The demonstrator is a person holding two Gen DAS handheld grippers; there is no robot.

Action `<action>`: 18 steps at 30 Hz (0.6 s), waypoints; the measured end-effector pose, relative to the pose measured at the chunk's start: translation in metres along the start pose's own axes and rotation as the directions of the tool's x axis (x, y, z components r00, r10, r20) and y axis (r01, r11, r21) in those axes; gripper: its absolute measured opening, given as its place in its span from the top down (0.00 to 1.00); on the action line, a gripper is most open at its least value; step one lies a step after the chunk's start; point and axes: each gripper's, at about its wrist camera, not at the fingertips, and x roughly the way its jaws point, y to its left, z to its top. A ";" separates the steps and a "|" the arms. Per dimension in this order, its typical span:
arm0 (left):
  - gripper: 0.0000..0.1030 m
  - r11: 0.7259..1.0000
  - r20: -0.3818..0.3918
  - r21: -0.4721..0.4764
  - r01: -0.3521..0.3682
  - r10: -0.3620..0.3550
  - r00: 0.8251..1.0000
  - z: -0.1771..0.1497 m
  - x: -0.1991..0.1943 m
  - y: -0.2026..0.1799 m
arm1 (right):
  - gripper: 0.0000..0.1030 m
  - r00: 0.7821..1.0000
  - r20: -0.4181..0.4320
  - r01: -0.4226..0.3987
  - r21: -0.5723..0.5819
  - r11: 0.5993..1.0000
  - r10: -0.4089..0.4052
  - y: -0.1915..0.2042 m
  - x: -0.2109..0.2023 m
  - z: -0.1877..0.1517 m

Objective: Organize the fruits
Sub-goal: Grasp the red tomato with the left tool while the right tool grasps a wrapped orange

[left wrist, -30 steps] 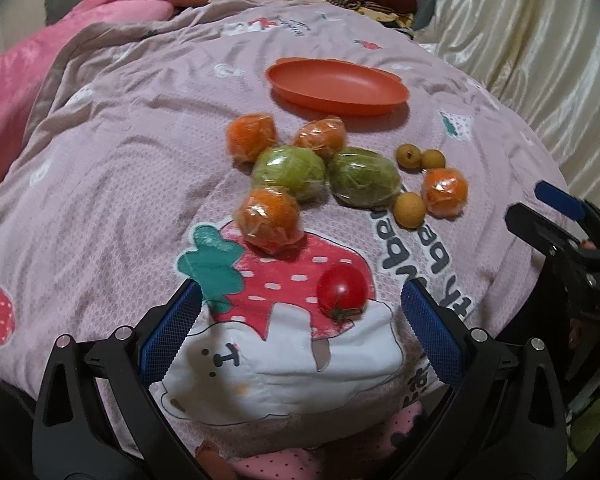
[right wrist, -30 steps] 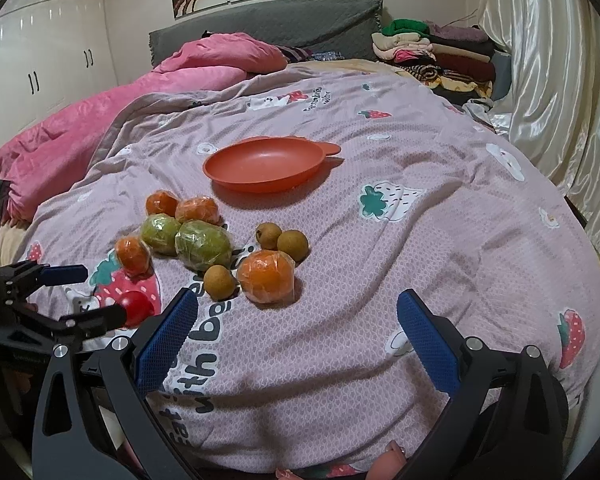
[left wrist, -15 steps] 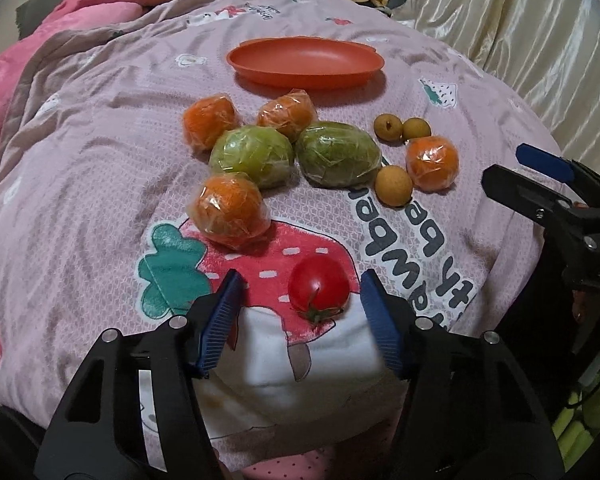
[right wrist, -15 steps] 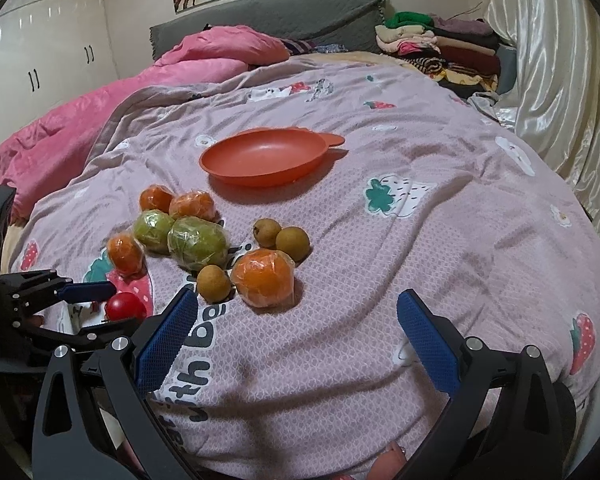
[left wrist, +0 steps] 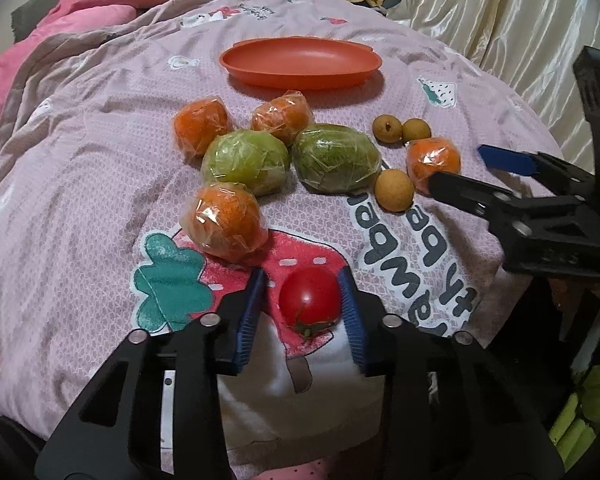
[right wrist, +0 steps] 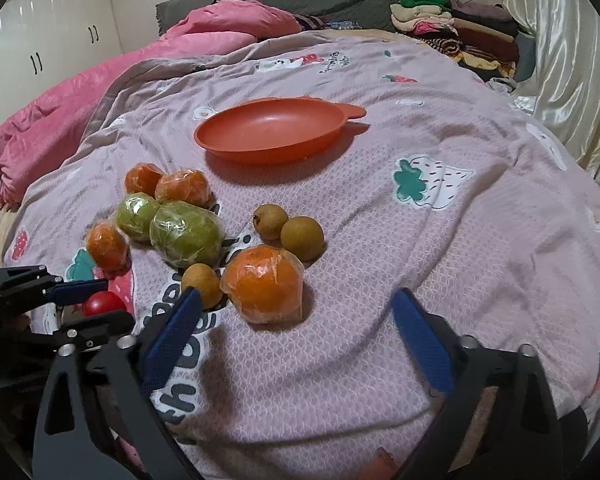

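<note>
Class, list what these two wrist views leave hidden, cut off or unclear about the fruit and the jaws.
1. Left wrist view: whether the left gripper grips the tomato; a gap shows on one side.
2. Right wrist view: most of that tomato, hidden by the left gripper's fingers.
3. Left wrist view: part of the nearest wrapped orange, covered by the right gripper.
</note>
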 end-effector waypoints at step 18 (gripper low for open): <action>0.79 0.998 0.031 -0.019 0.065 -0.064 0.997 0.008 -0.017 0.004 | 0.61 0.995 0.000 -0.103 -0.034 0.994 0.103 0.001 -0.003 0.005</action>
